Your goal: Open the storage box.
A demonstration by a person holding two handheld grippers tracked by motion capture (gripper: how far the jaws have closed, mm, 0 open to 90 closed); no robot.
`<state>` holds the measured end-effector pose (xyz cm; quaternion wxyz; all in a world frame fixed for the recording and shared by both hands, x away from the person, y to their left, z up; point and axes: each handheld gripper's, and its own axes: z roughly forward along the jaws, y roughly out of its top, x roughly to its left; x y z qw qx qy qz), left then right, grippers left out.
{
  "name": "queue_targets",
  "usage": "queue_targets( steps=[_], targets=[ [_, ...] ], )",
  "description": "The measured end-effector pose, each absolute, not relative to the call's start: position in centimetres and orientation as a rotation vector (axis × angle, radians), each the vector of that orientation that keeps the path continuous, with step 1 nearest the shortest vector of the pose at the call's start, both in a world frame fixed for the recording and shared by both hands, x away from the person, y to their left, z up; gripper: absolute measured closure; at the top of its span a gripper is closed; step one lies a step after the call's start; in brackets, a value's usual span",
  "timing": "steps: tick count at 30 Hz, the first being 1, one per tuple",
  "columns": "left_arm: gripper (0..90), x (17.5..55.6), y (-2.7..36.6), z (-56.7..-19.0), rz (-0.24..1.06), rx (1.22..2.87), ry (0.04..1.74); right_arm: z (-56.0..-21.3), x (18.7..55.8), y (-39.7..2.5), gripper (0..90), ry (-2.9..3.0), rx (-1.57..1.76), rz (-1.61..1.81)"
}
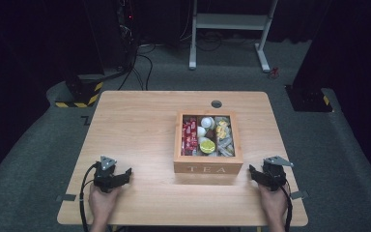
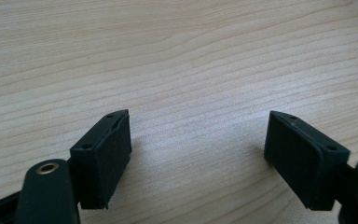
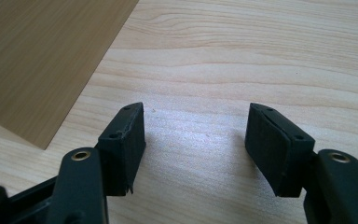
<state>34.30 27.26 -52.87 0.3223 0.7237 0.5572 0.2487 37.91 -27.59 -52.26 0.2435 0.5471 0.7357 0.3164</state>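
Note:
A wooden box marked TEA [image 1: 208, 168] stands open-topped on the table [image 1: 135, 125], right of centre, filled with red packets, white cups, a lemon slice and clear wrapped sachets. My left gripper [image 1: 123, 175] rests near the front left edge, held by a hand, its jaws wide apart over bare wood [image 2: 198, 144]. My right gripper [image 1: 254, 174] rests at the front right, just right of the box, jaws also apart with nothing between them [image 3: 196, 144]. The box's side wall [image 3: 42, 60] shows at the upper left of the right gripper view.
A round cable hole [image 1: 216, 104] sits at the table's far edge. Beyond the table stand a white desk frame [image 1: 229, 29], loose cables on the grey floor and black stands with yellow-black striped bases [image 1: 77, 99].

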Motion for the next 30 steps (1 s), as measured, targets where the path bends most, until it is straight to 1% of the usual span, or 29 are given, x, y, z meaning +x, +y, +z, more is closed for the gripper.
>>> queue_targets(
  steps=[4,10,15,30],
  targets=[
    [23.0,34.3,27.3,-52.9,0.652,1.900,1.463,-52.3,37.8,-27.6,38.9,2.003,1.502,0.863],
    [23.0,34.3,27.3,-52.9,0.655,1.898,1.463,-52.2,37.6,-27.7,43.4,1.978,1.518,0.855],
    [23.0,34.3,27.3,-52.9,0.655,1.898,1.463,-52.2,37.5,-27.8,44.7,1.966,1.506,0.855],
    [23.1,34.3,27.3,-52.9,0.654,1.899,1.464,-52.2,36.5,-28.2,45.2,1.958,1.515,0.880]
  ],
)
